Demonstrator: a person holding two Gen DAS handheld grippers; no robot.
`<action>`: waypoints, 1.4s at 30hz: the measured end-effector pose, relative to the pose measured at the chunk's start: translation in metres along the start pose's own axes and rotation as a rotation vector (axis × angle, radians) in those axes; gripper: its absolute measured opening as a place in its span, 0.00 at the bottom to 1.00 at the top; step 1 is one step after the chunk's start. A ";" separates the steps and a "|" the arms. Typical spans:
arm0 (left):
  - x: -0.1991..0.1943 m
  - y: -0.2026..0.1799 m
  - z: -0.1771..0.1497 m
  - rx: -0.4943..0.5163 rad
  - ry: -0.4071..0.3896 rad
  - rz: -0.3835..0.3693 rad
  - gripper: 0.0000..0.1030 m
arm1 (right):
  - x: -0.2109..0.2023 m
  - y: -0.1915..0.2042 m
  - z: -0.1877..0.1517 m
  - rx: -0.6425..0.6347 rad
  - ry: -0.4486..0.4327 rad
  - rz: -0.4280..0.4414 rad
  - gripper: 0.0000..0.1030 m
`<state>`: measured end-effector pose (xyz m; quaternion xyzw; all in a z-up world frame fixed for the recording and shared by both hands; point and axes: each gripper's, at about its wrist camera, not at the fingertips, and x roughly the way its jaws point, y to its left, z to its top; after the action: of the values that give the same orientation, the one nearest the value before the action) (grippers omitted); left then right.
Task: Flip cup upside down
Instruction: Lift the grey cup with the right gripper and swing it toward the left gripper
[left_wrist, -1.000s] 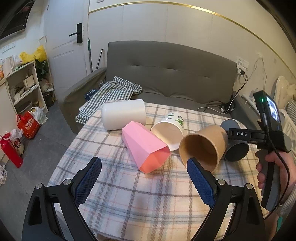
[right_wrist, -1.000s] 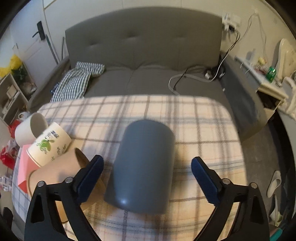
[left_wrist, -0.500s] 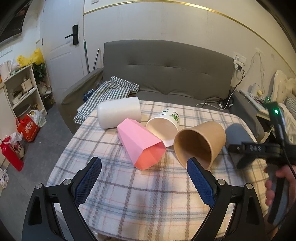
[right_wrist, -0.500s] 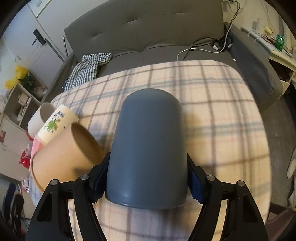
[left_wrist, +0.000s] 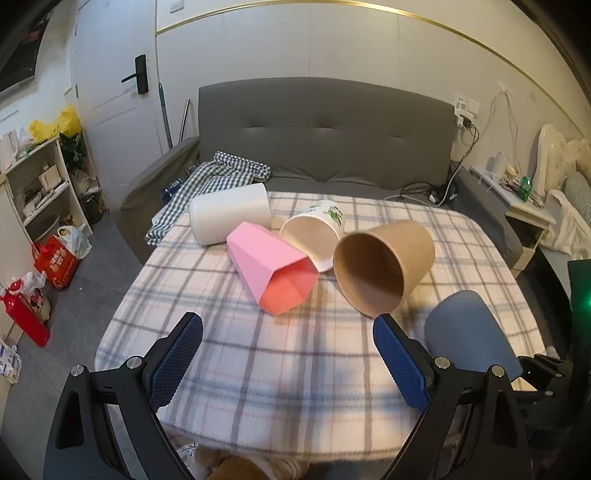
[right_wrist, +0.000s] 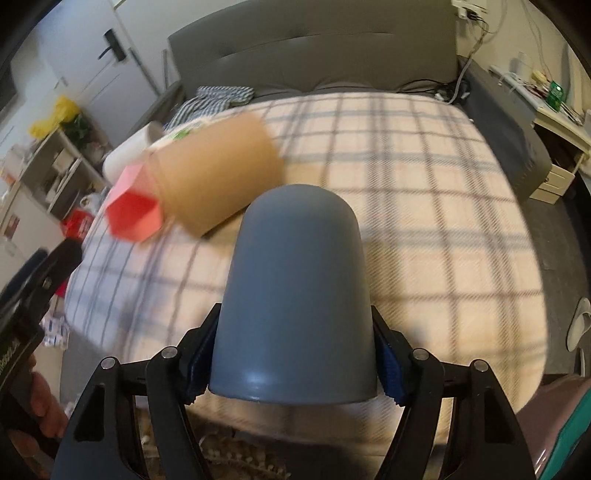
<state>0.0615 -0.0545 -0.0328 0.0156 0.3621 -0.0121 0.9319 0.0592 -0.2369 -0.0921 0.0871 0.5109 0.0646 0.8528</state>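
Observation:
My right gripper is shut on a grey-blue cup, gripped near its rim, and holds it above the near edge of the plaid table. The cup's closed end points away from the camera. The same cup shows at lower right in the left wrist view. My left gripper is open and empty above the table's front edge. A brown paper cup, a pink faceted cup, a white printed cup and a white cylinder cup lie on their sides.
A grey sofa stands behind the table with a checked cloth on its left arm. A shelf unit and bags stand on the floor at left. A bedside table with clutter is at right.
My right gripper closed on the grey-blue cup, lifted it off the table and drew it toward the front edge. The left gripper pulled back and rose slightly.

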 end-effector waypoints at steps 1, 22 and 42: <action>-0.001 -0.001 -0.002 0.007 0.001 0.002 0.93 | 0.001 0.005 -0.002 -0.007 -0.001 -0.005 0.70; -0.022 -0.006 -0.014 0.069 0.107 0.068 0.93 | -0.051 -0.003 -0.008 -0.065 -0.115 -0.035 0.84; -0.021 -0.099 0.019 0.045 0.161 -0.036 0.93 | -0.096 -0.091 -0.006 -0.067 -0.168 -0.190 0.85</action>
<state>0.0557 -0.1536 -0.0069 0.0311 0.4357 -0.0355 0.8988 0.0110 -0.3446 -0.0317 0.0150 0.4410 -0.0070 0.8974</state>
